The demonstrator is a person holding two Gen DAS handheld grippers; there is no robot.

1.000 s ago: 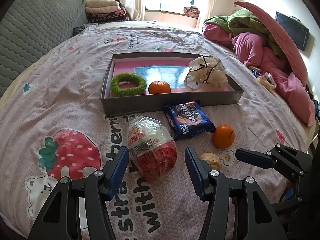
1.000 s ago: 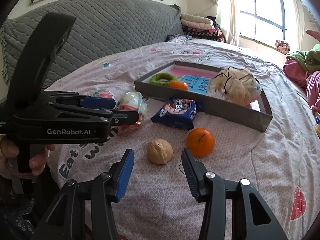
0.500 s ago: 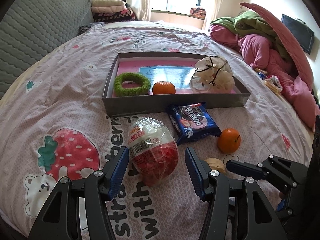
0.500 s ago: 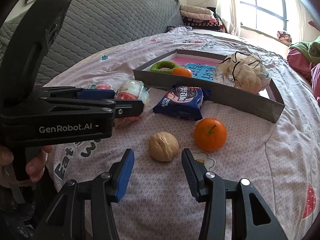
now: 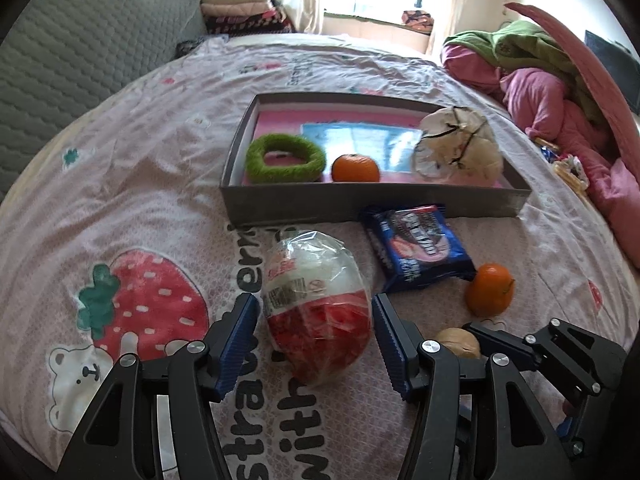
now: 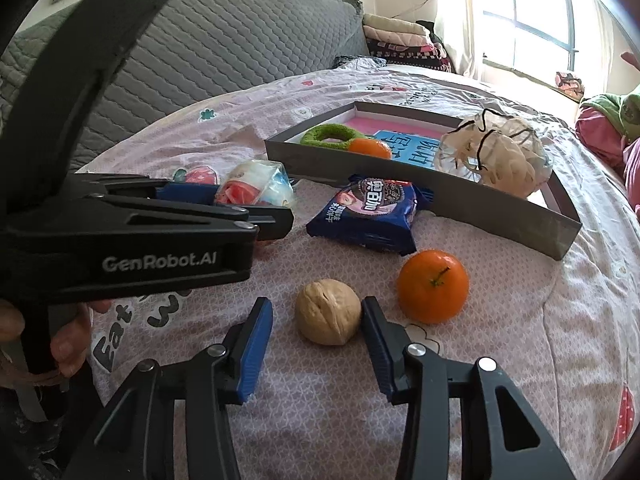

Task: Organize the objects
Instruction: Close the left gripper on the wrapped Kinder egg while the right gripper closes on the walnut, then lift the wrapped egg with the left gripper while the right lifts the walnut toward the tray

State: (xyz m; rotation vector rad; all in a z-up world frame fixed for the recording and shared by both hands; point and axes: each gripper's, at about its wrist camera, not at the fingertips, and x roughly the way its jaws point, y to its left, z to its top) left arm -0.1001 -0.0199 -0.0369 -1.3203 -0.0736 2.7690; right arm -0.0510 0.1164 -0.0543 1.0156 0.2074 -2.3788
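Note:
My left gripper is open, its blue pads on either side of a clear bag of red and white snacks lying on the bedspread. My right gripper is open around a walnut, its right pad touching or nearly touching the shell. A loose orange lies just right of the walnut, a blue biscuit packet beyond it. The grey tray holds a green ring, another orange and a white mesh bundle.
Everything rests on a pink strawberry-print bedspread. A grey quilted headboard stands at the left. Pink and green bedding is piled at the right. The left gripper's body fills the left of the right wrist view.
Both grippers have moved forward and lower. The snack bag now sits between the left pads and the walnut between the right pads. Nothing on the bed has moved.

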